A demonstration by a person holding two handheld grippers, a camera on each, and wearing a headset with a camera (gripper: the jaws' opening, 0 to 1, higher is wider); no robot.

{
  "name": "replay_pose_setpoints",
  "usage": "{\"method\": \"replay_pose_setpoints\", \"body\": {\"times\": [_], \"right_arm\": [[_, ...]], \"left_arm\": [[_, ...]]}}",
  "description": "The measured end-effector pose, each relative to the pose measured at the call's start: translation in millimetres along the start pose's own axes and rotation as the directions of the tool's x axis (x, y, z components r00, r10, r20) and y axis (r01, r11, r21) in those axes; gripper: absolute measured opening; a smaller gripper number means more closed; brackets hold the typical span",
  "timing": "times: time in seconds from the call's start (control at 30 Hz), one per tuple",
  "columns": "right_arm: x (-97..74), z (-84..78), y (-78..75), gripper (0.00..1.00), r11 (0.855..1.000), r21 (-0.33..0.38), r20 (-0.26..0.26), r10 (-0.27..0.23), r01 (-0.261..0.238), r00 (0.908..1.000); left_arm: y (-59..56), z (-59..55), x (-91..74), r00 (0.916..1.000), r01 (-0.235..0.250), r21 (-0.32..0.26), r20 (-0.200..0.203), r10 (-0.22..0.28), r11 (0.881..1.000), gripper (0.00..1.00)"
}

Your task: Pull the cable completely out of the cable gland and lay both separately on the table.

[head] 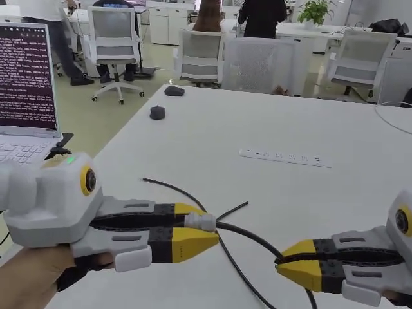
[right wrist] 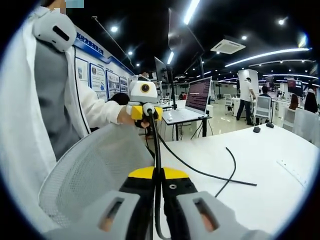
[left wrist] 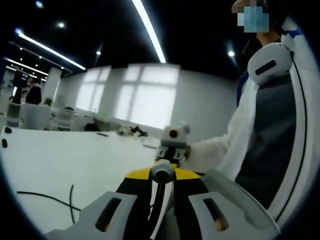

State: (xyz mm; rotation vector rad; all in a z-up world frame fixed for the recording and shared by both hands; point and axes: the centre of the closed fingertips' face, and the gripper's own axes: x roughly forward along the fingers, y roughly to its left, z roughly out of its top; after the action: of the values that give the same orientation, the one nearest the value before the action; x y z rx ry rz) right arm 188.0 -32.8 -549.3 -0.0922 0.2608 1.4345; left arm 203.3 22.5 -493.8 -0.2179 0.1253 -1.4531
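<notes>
My left gripper [head: 209, 232] is shut on a white cable gland [head: 201, 222], held above the white table [head: 277, 129]. A black cable [head: 248, 235] runs out of the gland to my right gripper [head: 280, 264], which is shut on it. The cable's loose part [head: 174, 190] curves over the tabletop behind the grippers. In the left gripper view the gland [left wrist: 163, 171] sits between the yellow-tipped jaws, with the other gripper [left wrist: 172, 145] facing it. In the right gripper view the cable [right wrist: 156, 150] leads from the closed jaws up to the gland [right wrist: 148, 108] in the other gripper [right wrist: 143, 111].
A white power strip [head: 285, 157] lies mid-table. Two dark small objects [head: 158, 112] [head: 174, 91] rest near the far left edge. A laptop [head: 26, 84] stands at the left. Office chairs [head: 199, 55] and people are beyond the table. A mesh chair back [right wrist: 95, 160] is near the right gripper.
</notes>
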Motion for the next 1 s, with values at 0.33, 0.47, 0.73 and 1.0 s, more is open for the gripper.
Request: {"method": "replay_pose_setpoints", "body": {"times": [0.33, 0.47, 0.73, 1.0], "right_arm": [[22.7, 43.2, 9.1, 0.15, 0.998, -0.049, 0.055, 0.052, -0.049, 0.9972], [35.5, 47.7, 7.9, 0.21, 0.997, -0.051, 0.053, 0.06, -0.057, 0.9968], [39.8, 34.3, 9.1, 0.06, 0.995, -0.057, 0.012, 0.081, -0.08, 0.9967], [40.8, 31.8, 9.4, 0.02, 0.995, -0.061, -0.004, 0.078, -0.078, 0.9969]], "left_arm": [[-2.8, -7.9, 4.4, 0.9995, 0.005, 0.004, -0.031, -0.005, 1.0, 0.16], [-3.8, -8.4, 4.0, 0.9995, 0.009, 0.001, -0.031, -0.009, 1.0, 0.16], [-5.0, -5.5, 2.9, 0.9998, 0.009, 0.016, -0.018, -0.009, 1.0, 0.16], [-6.4, -6.5, 3.1, 0.9996, 0.011, 0.032, -0.026, -0.01, 0.999, 0.16]]}}
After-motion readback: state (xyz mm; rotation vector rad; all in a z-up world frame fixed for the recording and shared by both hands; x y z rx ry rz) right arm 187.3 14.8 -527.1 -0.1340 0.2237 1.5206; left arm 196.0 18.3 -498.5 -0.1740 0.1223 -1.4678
